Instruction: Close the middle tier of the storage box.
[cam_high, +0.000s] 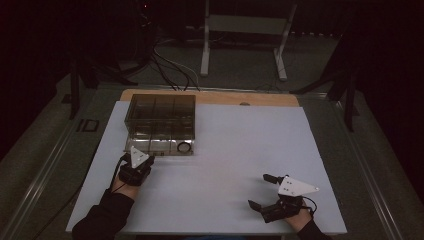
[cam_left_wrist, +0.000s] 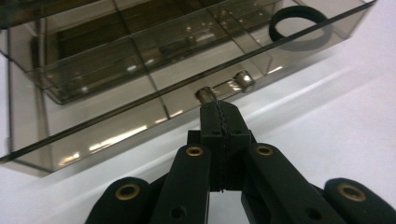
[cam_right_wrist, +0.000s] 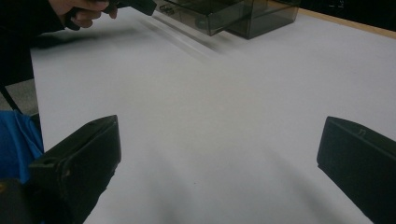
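A smoky clear box (cam_high: 160, 112) stands at the table's back left, its drawer (cam_high: 155, 145) pulled out toward me. A black ring (cam_high: 184, 147) lies in the drawer's right corner compartment and appears again as the ring (cam_left_wrist: 299, 23) at upper right. My left gripper (cam_high: 141, 159) is at the drawer front. In the left gripper view the left gripper (cam_left_wrist: 219, 108) is shut, pads meeting, tips right against the metal drawer handle (cam_left_wrist: 226, 88); I cannot tell whether it pinches it. My right gripper (cam_high: 260, 190) rests open near the front right, and nothing lies between the right gripper (cam_right_wrist: 219, 149) jaws.
A white sheet (cam_high: 230, 150) covers the table, with a wooden edge (cam_high: 225, 97) at the back. Cables (cam_high: 170, 67) and a metal stand (cam_high: 245, 30) sit on the floor beyond. Blue cloth (cam_right_wrist: 18, 144) shows at the table's near edge in the right gripper view.
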